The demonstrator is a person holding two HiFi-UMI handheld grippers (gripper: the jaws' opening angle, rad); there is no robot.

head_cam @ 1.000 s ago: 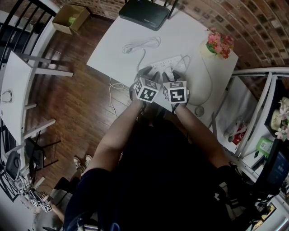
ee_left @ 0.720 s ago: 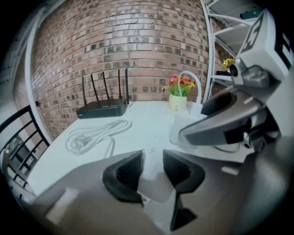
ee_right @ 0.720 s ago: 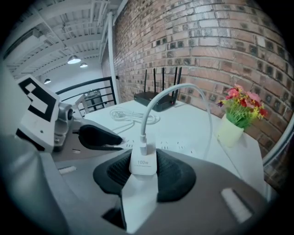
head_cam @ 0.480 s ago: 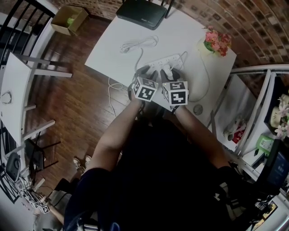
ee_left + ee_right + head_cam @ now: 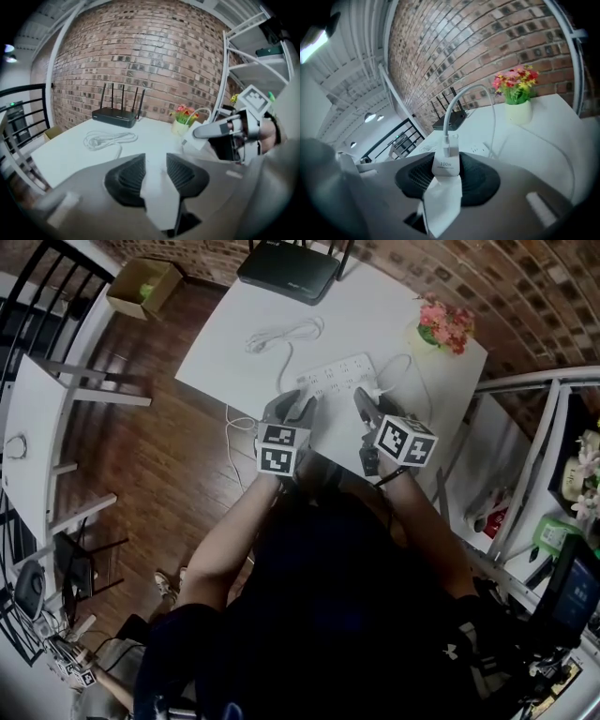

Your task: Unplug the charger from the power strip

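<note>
The white charger (image 5: 446,165) is off the power strip (image 5: 342,379) and clamped between the dark pads of my right gripper (image 5: 447,176), its cable arching up from its top. That gripper (image 5: 367,404) hovers over the strip's near right end. In the left gripper view the charger (image 5: 199,139) shows in the raised right gripper. My left gripper (image 5: 294,411) hangs over the strip's near left end. Its jaws (image 5: 155,171) stand a little apart with nothing between them. Part of the strip (image 5: 480,150) shows beyond the charger.
The white table (image 5: 375,306) carries a black router (image 5: 289,270) at the back, a coiled white cord (image 5: 281,334) and a pot of flowers (image 5: 441,329). A metal shelf (image 5: 534,474) stands at the right, and a cardboard box (image 5: 145,279) lies on the wooden floor.
Both grippers have risen off the power strip and drawn apart. The right one rolled and came away to the right with the charger. The left one shifted left.
</note>
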